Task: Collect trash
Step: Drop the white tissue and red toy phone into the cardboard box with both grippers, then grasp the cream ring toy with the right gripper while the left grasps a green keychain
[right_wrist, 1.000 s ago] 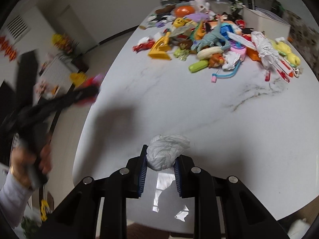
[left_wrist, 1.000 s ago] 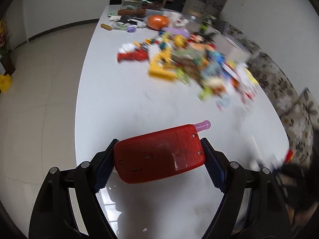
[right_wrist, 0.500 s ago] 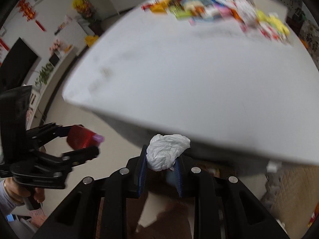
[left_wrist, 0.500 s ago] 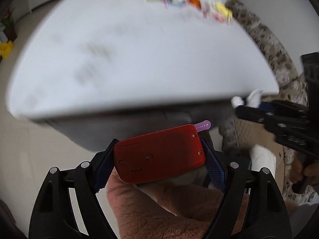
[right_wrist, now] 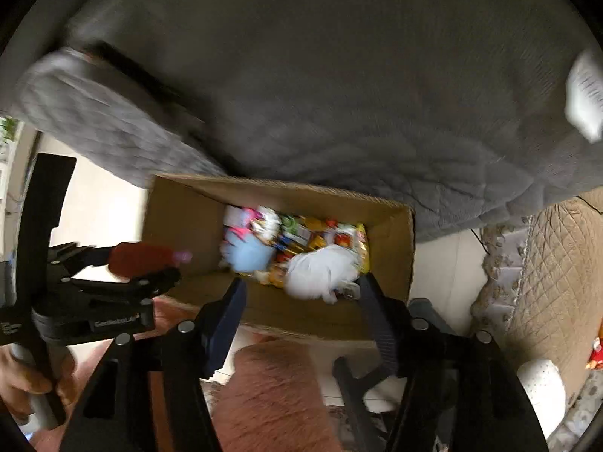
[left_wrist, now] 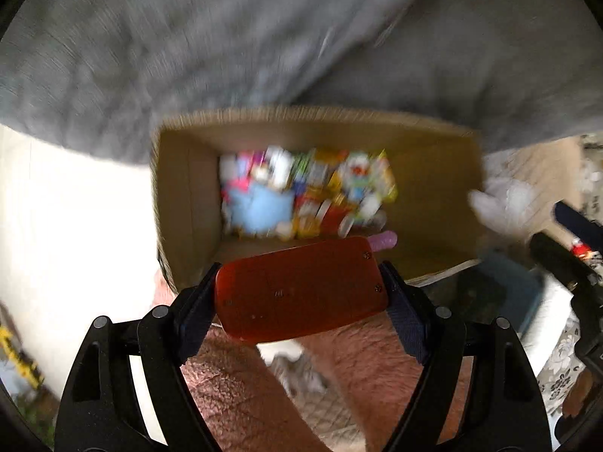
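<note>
Brown cardboard fills the middle of both wrist views: an open box [left_wrist: 188, 203] on the floor, beneath a grey padded cover [left_wrist: 264, 37], already holding a jumble of bright wrappers and small toys [left_wrist: 309, 188].

The left tongs [left_wrist: 301, 290] pinch a red plastic toy phone [left_wrist: 301, 286] by its two short ends, its pink stub of an aerial [left_wrist: 384, 242] pointing toward the box. The phone hangs just short of the near wall of the box, not clearly over the opening.

The right tongs [right_wrist: 301, 293] stand spread wide above the box. A white crumpled tissue [right_wrist: 320, 273] sits between the parted fingers, apparently free of both pads; motion blur leaves it unclear whether it is in the air or already lying on the heap.

The step in hand looks like the drop. For the left tongs, the sound course would be to carry the phone a little farther ahead, past the near cardboard wall, until it hangs squarely over the pile, and only then to part the fingers. Released where it is now, the phone could strike the rim and tip out onto the pink fleece-clad legs [left_wrist: 241, 388] below. Both tools work close together here, so the left should keep to its own side of the box and clear of the right tongs.
</note>
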Tool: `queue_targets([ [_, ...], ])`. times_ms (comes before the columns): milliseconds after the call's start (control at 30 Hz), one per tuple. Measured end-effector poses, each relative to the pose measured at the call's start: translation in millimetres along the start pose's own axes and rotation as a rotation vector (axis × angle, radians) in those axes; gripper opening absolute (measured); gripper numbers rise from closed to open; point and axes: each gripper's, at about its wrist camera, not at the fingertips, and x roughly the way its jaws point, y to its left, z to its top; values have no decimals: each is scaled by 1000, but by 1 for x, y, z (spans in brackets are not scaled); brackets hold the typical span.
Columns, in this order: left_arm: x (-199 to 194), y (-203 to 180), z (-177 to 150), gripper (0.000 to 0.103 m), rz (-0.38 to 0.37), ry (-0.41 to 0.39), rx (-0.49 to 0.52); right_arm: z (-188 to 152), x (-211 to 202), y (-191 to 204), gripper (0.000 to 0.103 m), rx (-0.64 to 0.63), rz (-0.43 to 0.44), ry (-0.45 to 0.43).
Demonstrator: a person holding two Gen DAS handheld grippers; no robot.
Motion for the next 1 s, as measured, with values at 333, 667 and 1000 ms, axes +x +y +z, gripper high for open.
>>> queue_targets([
  [333, 17, 2, -3, 78, 16, 41, -17, 11, 11, -10, 69, 14, -12, 43],
  [667, -67, 4, -12, 79, -14, -50, 56, 14, -68, 15, 71, -44, 17, -50],
  [1000, -286, 51, -55, 87, 19, -375, 158, 58, -252, 75, 89, -115, 168, -388],
])
